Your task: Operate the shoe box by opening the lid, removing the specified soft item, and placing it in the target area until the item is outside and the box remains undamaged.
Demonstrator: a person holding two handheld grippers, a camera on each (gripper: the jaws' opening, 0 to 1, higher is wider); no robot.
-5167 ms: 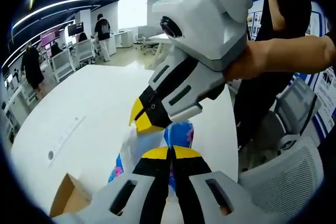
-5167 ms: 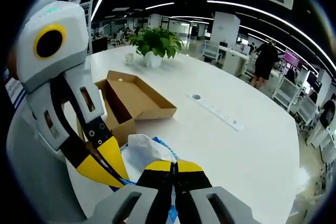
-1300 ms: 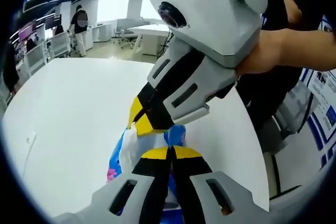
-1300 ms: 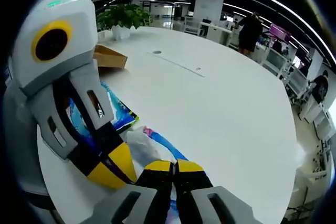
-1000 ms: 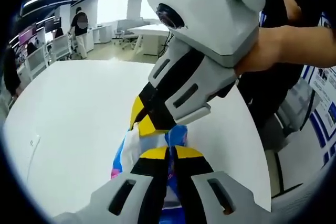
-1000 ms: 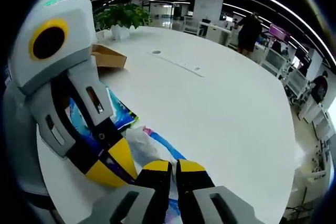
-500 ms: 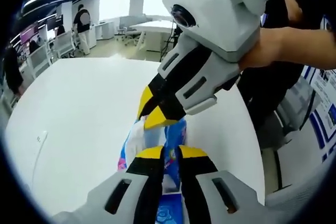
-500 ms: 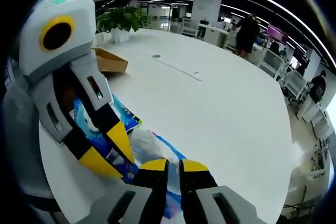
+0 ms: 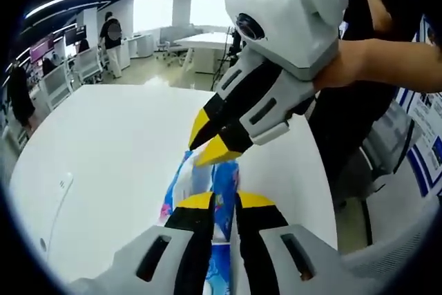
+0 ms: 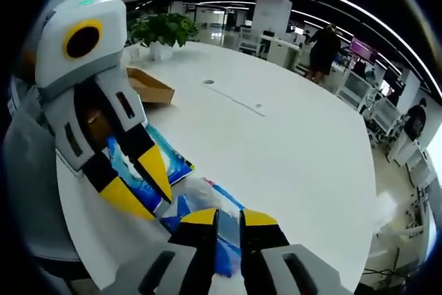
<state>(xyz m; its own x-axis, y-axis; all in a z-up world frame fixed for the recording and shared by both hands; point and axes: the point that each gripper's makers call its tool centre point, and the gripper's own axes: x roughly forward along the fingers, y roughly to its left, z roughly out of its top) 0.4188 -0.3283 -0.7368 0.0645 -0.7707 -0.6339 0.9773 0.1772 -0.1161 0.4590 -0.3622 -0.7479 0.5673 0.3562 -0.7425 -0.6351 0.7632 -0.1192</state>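
Release looks underway, since the soft blue printed item (image 10: 186, 198) is laid flat on the white table (image 10: 290, 143), well apart from the opened shoe box (image 10: 148, 86), with the left gripper (image 9: 222, 201) and right gripper (image 10: 228, 217) both parted slightly so nothing's pinched anymore.

The bag (image 9: 222, 183) is bright blue with white and a dab of pink (its print is too blurred to read). Both grippers, left (image 9: 221, 202) and right (image 10: 228, 217), are white and grey with black jaws tipped yellow. The counter (image 10: 290, 136) is plain white, the box (image 10: 148, 86) cardboard brown, the plant (image 10: 162, 29) green in a white pot.
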